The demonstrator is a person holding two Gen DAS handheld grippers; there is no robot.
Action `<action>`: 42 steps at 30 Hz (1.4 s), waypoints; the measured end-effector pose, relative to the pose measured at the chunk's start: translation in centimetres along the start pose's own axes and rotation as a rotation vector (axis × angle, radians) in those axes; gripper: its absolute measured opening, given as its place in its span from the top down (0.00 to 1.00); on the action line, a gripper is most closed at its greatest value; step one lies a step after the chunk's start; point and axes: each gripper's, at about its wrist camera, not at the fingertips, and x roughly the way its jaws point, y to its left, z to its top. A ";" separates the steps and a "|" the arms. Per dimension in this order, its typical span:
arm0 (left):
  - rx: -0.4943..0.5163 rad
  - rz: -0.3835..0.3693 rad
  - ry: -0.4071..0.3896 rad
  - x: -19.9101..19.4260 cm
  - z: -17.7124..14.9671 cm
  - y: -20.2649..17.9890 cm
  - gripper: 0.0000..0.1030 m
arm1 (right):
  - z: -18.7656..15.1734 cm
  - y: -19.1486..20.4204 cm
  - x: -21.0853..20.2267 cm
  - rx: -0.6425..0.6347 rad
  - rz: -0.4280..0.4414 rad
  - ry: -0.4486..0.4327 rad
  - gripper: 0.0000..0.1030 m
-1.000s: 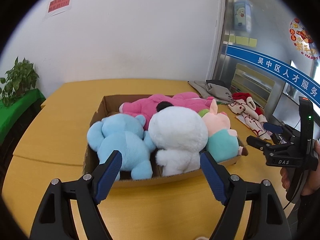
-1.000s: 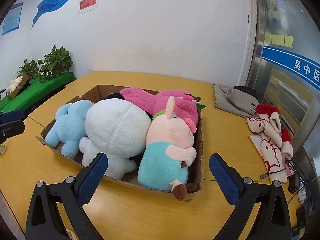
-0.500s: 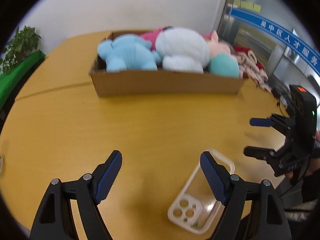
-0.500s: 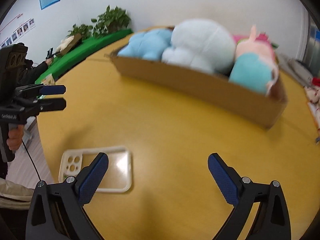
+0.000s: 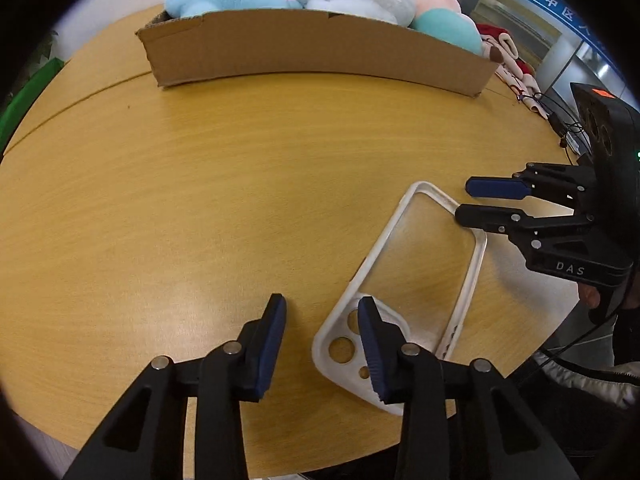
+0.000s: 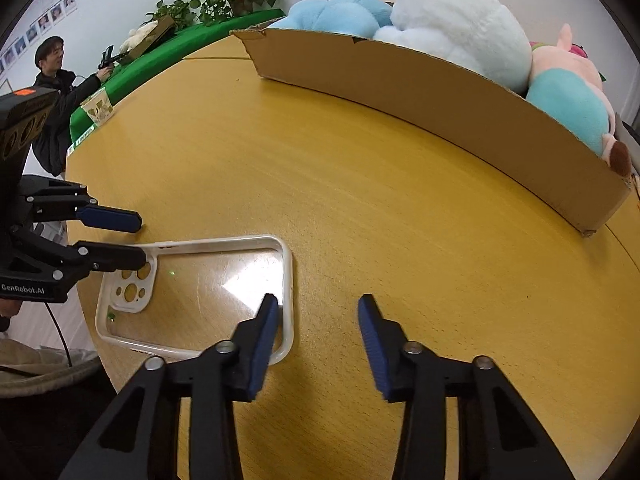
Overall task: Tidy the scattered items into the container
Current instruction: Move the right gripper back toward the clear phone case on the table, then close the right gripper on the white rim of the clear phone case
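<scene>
1. We hang both grippers low over the yellow wooden counter [image 5: 200,184], where a clear phone case [image 5: 404,280] lies flat near the edge closest to us, camera cut-outs toward the left hand.

2. In the left wrist view the left gripper [image 5: 322,320] sits at 6 o'clock, jaws closing and now fairly narrow; its right fingertip overlaps the cut-out corner of the case, and we cannot tell whether it touches. Nothing is held.

3. In the right wrist view the right gripper [image 6: 316,316] also sits at 6 o'clock, jaws closing. Its left fingertip lies over the plain short end of the case, and the case's end rim falls in the gap between the jaws. Nothing is gripped.

4. Each gripper shows in the other's view: the right one [image 5: 474,202] at 3 o'clock, the left one [image 6: 138,240] at 9 o'clock, at opposite ends of the case.

5. The cardboard box [image 5: 312,50] stands at 12 o'clock across the counter, well apart from the case and packed with soft toys [image 6: 452,28].

6. We judge the step in hand to be the pick-up of the case, seemingly the last loose item on this side.

7. The next move calls for one jaw to slip under or over the thin rim and pinch it, then a lift across to the box, with the case laid on top of the toys.
</scene>
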 end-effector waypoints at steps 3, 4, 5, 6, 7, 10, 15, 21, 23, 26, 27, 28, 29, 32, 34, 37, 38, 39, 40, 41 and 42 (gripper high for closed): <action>0.012 0.003 0.011 -0.1 0.2 -0.1 0.85 | 0.0 -0.5 -0.2 0.015 -0.006 -0.001 0.85; 0.011 -0.016 0.018 0.0 0.2 -0.1 0.92 | 0.0 -0.6 -0.3 0.021 0.002 0.000 0.86; 0.017 -0.020 0.021 0.0 0.3 -0.2 0.91 | 0.0 -0.6 -0.3 0.023 0.003 -0.001 0.86; 0.030 -0.012 0.020 0.0 0.3 -0.3 0.91 | -0.1 -0.6 -0.4 0.023 0.000 -0.003 0.88; 0.039 -0.006 0.019 -0.1 0.4 -0.4 0.91 | -0.1 -0.6 -0.4 0.025 -0.001 -0.006 0.90; 0.031 -0.022 0.019 -0.2 0.9 -0.3 0.92 | 0.0 -1.0 -0.6 0.046 -0.011 -0.015 0.91; 0.054 -0.034 -0.007 -0.9 2.7 -0.5 0.92 | 0.5 -2.1 -1.8 0.078 -0.028 -0.049 0.93; 0.109 -0.034 -0.108 -3.6 7.2 -1.1 0.92 | 2.6 -3.4 -4.3 0.090 -0.067 -0.118 0.95; 0.134 -0.034 -0.141 -4.5 8.7 -1.5 0.92 | 3.6 -3.9 -5.3 0.083 -0.082 -0.143 0.96; 0.175 -0.041 -0.182 -5.4 10.7 -2.4 0.92 | 5.4 -4.8 -7.1 0.064 -0.114 -0.181 0.96; 0.188 -0.039 -0.189 -5.5 11.2 -2.7 0.92 | 6.0 -5.1 -7.5 0.062 -0.122 -0.190 0.96; 0.197 -0.035 -0.189 -5.2 11.6 -2.8 0.92 | 6.4 -5.4 -7.7 0.065 -0.128 -0.195 0.96; 0.198 -0.034 -0.179 -4.7 12.0 -2.7 0.92 | 6.6 -5.8 -7.7 0.073 -0.126 -0.193 0.96; 0.184 -0.036 -0.127 -2.6 11.9 -2.0 0.92 | 6.4 -6.8 -6.6 0.119 -0.114 -0.168 0.95; 0.167 -0.046 -0.087 -1.1 11.5 -1.3 0.92 | 5.9 -7.3 -5.0 0.150 -0.112 -0.127 0.80; 0.146 -0.064 -0.044 1.0 11.0 -0.4 0.92 | 5.0 -7.9 -2.6 0.189 -0.081 -0.072 0.73; 0.128 -0.072 -0.033 1.6 10.9 0.0 0.92 | 4.7 -7.9 -1.8 0.194 -0.075 -0.055 0.73; 0.109 -0.078 -0.025 2.1 10.9 0.4 0.91 | 4.5 -7.9 -1.1 0.196 -0.073 -0.041 0.73; 0.087 -0.081 -0.019 2.4 10.8 0.8 0.91 | 4.4 -7.9 -0.6 0.198 -0.071 -0.030 0.72; 0.060 -0.082 -0.017 2.6 10.8 1.2 0.91 | 4.4 -7.8 -0.2 0.200 -0.072 -0.023 0.72; 0.030 -0.086 -0.018 2.6 10.7 1.7 0.91 | 4.4 -7.9 0.2 0.203 -0.073 -0.021 0.71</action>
